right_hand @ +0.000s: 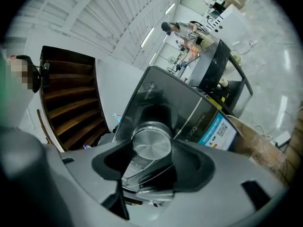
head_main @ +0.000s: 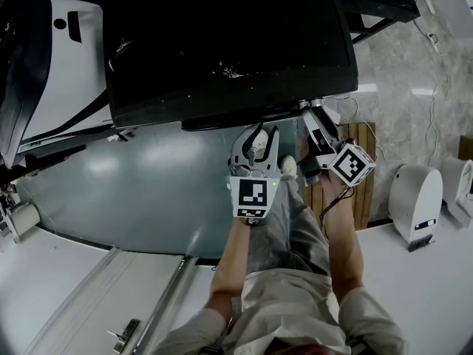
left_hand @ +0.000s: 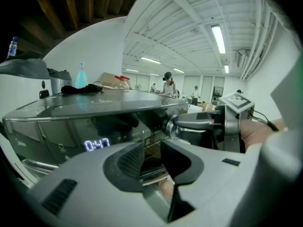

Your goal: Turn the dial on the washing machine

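The right gripper pinches the brushed-metal dial on the front panel of the washing machine, apparently with both pads on its rim. The left gripper, just beside it, holds its jaws narrowly spread around nothing.

Brushed metal on the dial, satin sheen, fine radial grain across the face. Glossy dark panel on the washing machine, smooth and mirror-like, with the same high gloss on its top in the head view. Printed sticker on the panel, smooth glossy paper or film. Matt grey moulded plastic on the right gripper shell. Dark, finely ribbed facing on its fingers. Matt brown wood on the staircase. Smooth, semi-gloss grey-blue floor, reflective. Creased beige cloth on the person's clothing.
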`<state>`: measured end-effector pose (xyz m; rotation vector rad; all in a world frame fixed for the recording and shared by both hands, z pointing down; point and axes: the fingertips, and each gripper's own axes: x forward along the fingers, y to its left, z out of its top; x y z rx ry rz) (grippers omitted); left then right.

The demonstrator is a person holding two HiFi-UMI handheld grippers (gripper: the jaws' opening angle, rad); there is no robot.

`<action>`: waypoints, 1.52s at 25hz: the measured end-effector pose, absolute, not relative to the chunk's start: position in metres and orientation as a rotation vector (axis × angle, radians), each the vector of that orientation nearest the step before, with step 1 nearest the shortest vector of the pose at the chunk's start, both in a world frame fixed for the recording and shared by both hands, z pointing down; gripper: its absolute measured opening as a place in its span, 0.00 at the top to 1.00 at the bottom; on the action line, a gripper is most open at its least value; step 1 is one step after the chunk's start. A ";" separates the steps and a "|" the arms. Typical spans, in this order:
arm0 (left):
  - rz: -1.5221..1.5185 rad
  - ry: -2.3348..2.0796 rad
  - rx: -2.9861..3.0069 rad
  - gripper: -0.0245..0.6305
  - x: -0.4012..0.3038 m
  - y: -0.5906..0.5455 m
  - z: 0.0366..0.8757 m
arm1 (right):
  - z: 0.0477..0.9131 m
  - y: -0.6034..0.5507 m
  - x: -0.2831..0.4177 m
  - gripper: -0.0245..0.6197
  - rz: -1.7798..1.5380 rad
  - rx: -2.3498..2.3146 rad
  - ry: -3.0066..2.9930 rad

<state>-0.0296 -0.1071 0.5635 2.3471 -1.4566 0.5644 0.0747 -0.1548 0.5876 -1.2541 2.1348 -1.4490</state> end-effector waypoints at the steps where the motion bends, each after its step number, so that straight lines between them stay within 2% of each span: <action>1: 0.565 -1.457 2.346 0.79 -0.029 -0.107 0.564 | 0.587 -0.155 0.075 0.55 -1.456 -1.244 2.126; 25: 0.572 -1.472 2.338 0.79 -0.026 -0.104 0.563 | 0.595 -0.155 0.080 0.54 -1.629 -1.041 1.733; 27: 0.572 -1.473 2.336 0.79 -0.027 -0.104 0.564 | 0.594 -0.155 0.082 0.51 -1.593 -1.107 1.816; 30: 0.571 -1.476 2.335 0.79 -0.027 -0.104 0.564 | 0.594 -0.150 0.083 0.40 -1.516 -1.231 2.018; 38: 0.573 -1.479 2.331 0.79 -0.029 -0.103 0.565 | 0.584 -0.145 0.084 0.41 -1.027 -1.629 2.591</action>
